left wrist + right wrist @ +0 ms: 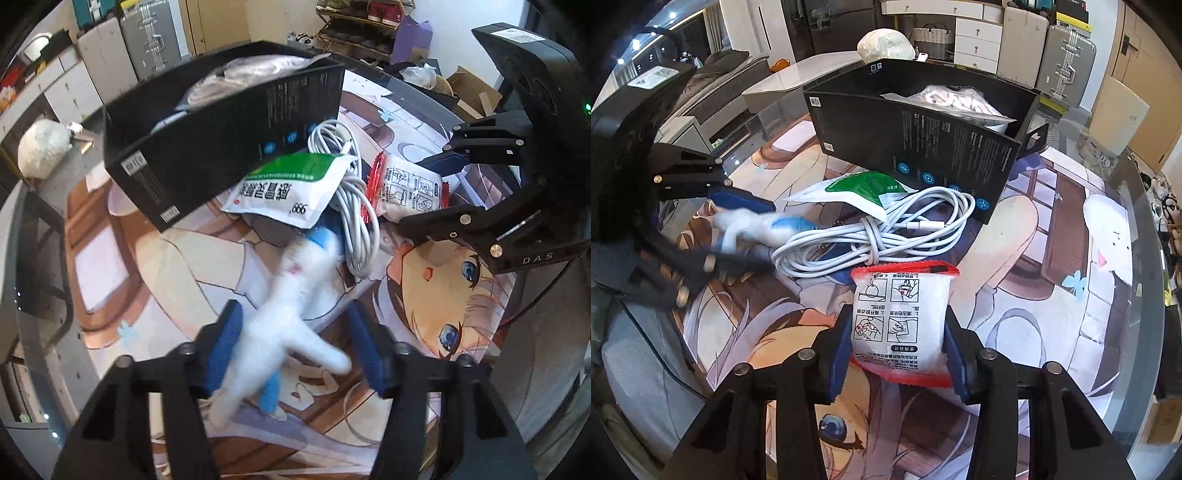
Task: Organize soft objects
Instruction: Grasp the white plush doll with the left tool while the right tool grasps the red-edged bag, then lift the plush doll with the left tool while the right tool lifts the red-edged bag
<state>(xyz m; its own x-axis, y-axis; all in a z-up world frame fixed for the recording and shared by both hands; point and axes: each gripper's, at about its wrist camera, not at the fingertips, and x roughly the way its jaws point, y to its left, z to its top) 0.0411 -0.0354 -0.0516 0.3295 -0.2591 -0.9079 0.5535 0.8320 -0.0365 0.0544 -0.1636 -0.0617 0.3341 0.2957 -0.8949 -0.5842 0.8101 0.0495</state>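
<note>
Cluttered room behind — cabinets, a suitcase, a shoe rack — and up front a table under a printed mat [1052, 236]. At twelve o'clock on it stands a black box [916, 147], open-topped, with one pale bagged item already inside; that much looks done. Loose on the mat: a green-and-white sachet [860, 190], a coiled white cable [879, 232], a blurred white-and-blue plush [295, 332] and a red-edged pouch [901, 317]. The right gripper [897, 350] pinches the pouch by both sides, low at six o'clock. The left gripper [295, 350] stands spread around the plush; whether either pad touches it the blur hides. Four things seemingly remain to box — roughly the early stretch.
</note>
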